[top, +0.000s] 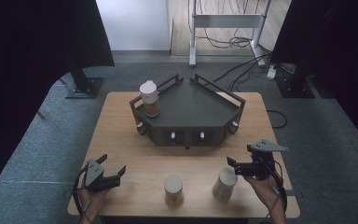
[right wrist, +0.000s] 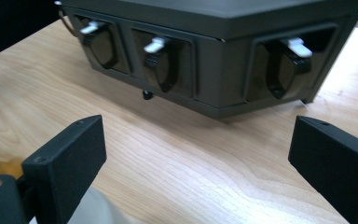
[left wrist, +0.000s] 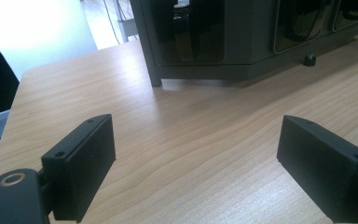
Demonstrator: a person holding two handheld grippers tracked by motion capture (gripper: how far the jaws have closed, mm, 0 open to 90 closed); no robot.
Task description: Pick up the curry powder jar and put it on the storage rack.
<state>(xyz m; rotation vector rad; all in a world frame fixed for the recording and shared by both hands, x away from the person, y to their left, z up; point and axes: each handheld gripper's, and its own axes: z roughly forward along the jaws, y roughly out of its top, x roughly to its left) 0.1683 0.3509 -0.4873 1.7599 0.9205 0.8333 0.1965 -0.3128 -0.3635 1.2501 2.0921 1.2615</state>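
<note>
A big dark rack (top: 191, 112) stands on the wooden table (top: 121, 149), far ahead of both grippers. A white jar (top: 224, 184) stands just beside the right gripper (top: 237, 166), whose jaws are wide apart and hold nothing. The left gripper (top: 114, 170) is open too, above bare wood.
</note>
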